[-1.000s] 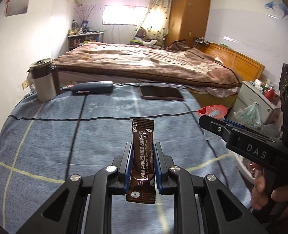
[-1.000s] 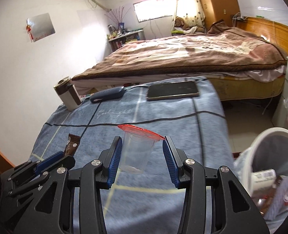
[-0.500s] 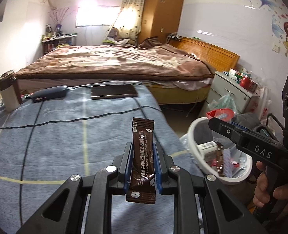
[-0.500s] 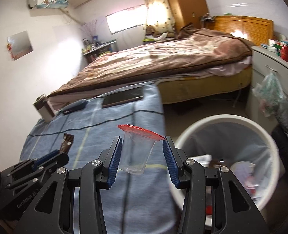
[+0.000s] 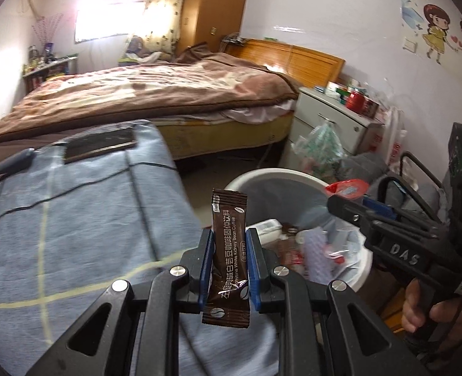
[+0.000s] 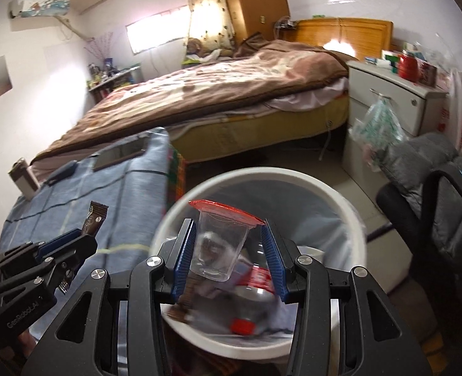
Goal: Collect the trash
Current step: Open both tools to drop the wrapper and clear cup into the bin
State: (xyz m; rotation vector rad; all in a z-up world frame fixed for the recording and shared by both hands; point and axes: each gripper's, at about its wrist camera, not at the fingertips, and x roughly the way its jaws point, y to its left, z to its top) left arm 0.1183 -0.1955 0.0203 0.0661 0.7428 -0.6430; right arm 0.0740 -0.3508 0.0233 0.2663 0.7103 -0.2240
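Note:
My left gripper (image 5: 229,252) is shut on a brown coffee sachet (image 5: 229,250), held upright at the right edge of the blue table (image 5: 74,219), just left of the white trash bin (image 5: 296,178). My right gripper (image 6: 228,257) is shut on a clear plastic cup with a red lid (image 6: 220,244), held over the open white bin (image 6: 340,194), which holds several pieces of trash. The left gripper (image 6: 74,244) with the sachet (image 6: 94,217) shows at lower left of the right wrist view. The right gripper (image 5: 356,206) shows at right of the left wrist view.
A phone (image 5: 101,145) and a dark case (image 5: 13,164) lie on the table's far end, a steel mug (image 6: 23,177) at its far left. A bed (image 6: 231,91), white nightstand (image 6: 393,94), hanging plastic bag (image 6: 381,125) and black chair (image 6: 434,206) surround the bin.
Both grippers have swung right from over the table toward the bin. The cup is now over the bin's opening; the sachet is at the table's edge beside it.

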